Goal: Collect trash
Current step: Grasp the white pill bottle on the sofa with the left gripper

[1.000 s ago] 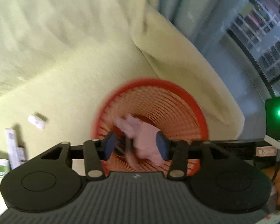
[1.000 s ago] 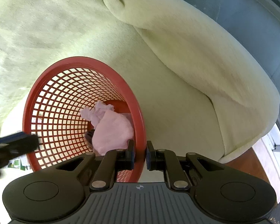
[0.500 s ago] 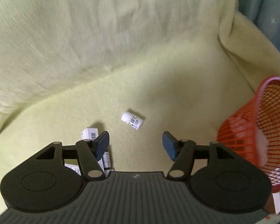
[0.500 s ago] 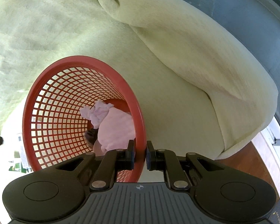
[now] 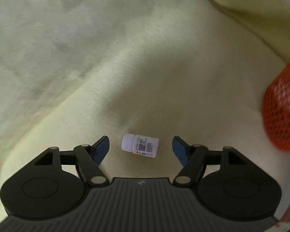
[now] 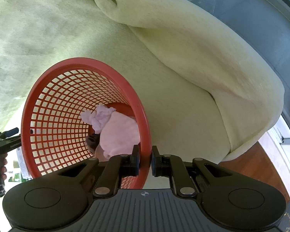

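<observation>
A small white pill bottle (image 5: 140,145) lies on its side on the pale yellow-green sofa cover (image 5: 145,67). My left gripper (image 5: 140,147) is open, its blue-padded fingers either side of the bottle and apart from it. My right gripper (image 6: 145,159) is shut on the rim of the red mesh basket (image 6: 83,65). Crumpled pink tissue (image 6: 114,129) lies inside the basket, with something dark beside it. The basket's side (image 5: 282,108) shows at the right edge of the left wrist view.
The sofa arm (image 6: 212,58) bulges to the right of the basket. Wooden floor (image 6: 253,166) and a grey wall lie beyond it. Printed paper packs (image 6: 19,172) lie at the left behind the basket, near a hand (image 6: 0,166) holding the other gripper.
My left gripper let go of the pink tissue over the basket, swung left away from it, and now frames the pill bottle. The right gripper kept its hold on the basket rim.
</observation>
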